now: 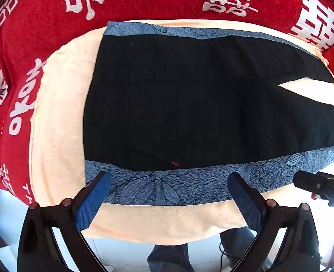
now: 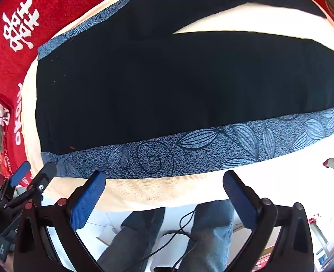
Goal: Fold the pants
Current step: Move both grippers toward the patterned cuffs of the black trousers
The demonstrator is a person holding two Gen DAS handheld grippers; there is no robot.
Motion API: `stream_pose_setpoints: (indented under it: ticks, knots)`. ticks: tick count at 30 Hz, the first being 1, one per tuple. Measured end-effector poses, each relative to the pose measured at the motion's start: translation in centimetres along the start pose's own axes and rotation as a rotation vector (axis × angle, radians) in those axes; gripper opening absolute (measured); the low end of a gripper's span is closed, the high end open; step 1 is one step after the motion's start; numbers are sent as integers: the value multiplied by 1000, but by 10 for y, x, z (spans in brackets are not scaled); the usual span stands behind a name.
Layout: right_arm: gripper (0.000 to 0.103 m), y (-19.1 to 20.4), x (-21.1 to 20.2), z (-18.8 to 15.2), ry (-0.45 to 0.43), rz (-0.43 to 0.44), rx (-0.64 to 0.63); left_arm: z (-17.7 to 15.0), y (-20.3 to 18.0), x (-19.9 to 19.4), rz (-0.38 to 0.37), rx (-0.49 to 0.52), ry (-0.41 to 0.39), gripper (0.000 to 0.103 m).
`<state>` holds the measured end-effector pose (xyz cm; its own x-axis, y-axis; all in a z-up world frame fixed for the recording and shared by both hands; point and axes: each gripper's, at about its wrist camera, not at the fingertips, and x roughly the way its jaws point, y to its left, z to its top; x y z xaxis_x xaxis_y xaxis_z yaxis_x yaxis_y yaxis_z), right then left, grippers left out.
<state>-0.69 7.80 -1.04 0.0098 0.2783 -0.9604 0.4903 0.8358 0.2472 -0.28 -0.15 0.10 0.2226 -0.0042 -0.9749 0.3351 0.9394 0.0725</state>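
Both grippers hover just short of the pants (image 1: 189,104), the left gripper (image 1: 169,181) and right gripper (image 2: 164,179) spread wide, holding nothing — likely poised to pinch the near patterned side stripe (image 2: 212,149). Beyond it, the pants lie flat on a peach towel (image 1: 58,113), legs splayed apart.

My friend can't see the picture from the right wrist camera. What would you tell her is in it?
Black pants with blue patterned side bands lie spread flat on a peach towel over a red cloth with white characters. The open right gripper hovers at the near edge, holding nothing, and the left gripper shows at lower left.
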Motion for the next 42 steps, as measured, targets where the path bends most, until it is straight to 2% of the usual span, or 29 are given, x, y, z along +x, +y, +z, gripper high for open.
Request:
stream_pose_setpoints:
  ticks: [1, 2, 3, 4, 6, 12, 14, 17, 19, 26, 29, 42]
  knots:
    - [103, 0, 0, 0, -3, 17, 2, -2, -2, -1, -4, -3, 3, 103]
    - [103, -1, -1, -1, -8, 35, 5, -3, 0, 6, -40, -15, 28, 103]
    - [103, -2, -1, -5, -31, 62, 6, 1, -4, 13, -38, -23, 84, 103]
    - [103, -3, 0, -7, -24, 85, 12, 1, -4, 16, -54, -31, 97, 103]
    - [103, 3, 3, -18, -25, 80, 22, 0, -6, 22, -67, -37, 123, 103]
    - [103, -2, 3, -17, 15, 119, 64, -13, -10, 27, -51, -10, 132, 103]
    - [103, -4, 6, -18, 23, 108, 64, -17, -12, 25, -44, -8, 131, 103]
    - [103, 0, 9, -14, 49, 42, 20, -22, -13, 25, -16, -12, 138, 103]
    - [103, -3, 11, -18, 50, 25, 23, -15, -11, 27, -11, -15, 155, 103]
    - [103, -7, 15, -17, 57, 0, 39, -30, -12, 26, -14, -5, 172, 103]
    - [103, -5, 17, -18, 63, -22, 36, -26, -14, 28, -16, -9, 182, 103]
    - [103, -13, 23, -21, 63, -16, 42, -12, -23, 34, -11, -8, 208, 103]
